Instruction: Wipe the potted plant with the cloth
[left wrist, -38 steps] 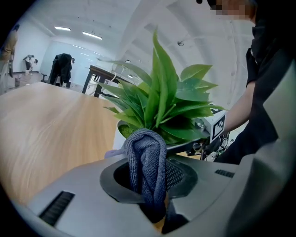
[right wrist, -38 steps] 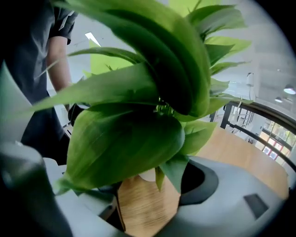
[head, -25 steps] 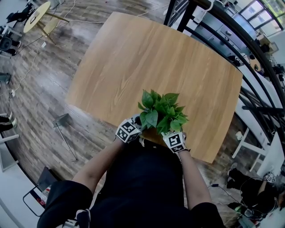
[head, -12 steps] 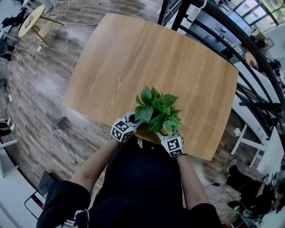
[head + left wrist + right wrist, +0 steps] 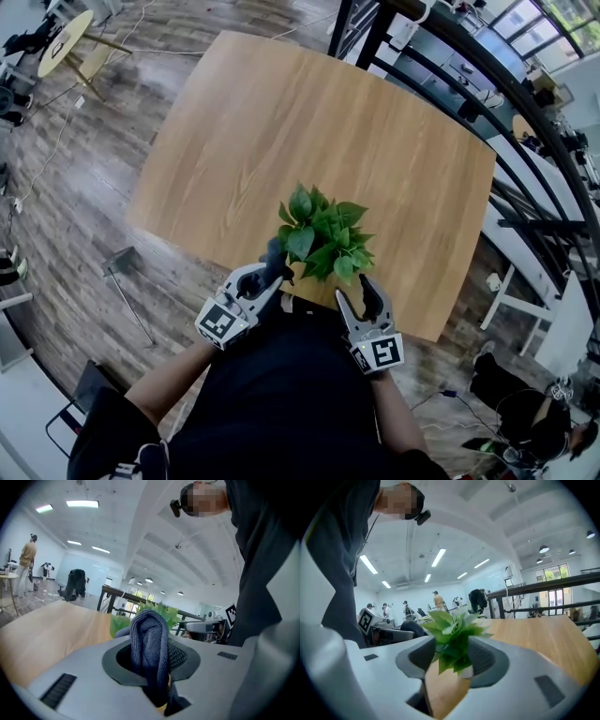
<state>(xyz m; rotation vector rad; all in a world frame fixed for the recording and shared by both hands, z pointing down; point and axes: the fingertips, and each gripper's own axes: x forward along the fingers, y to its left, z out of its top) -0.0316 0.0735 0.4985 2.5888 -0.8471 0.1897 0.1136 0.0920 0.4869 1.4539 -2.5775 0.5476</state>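
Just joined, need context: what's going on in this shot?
A person stands at the near edge of a wooden table with a gripper in each hand. The left gripper is shut on a dark knitted cloth, held up beside the potted plant on the table. The right gripper is on the plant's other side, its jaws closing on nothing, leaves just ahead. Whether the cloth touches the leaves is unclear.

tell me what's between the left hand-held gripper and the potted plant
The dark cloth, clamped in the left hand-held gripper; the left gripper view shows it standing in front of the leaves of the potted plant.
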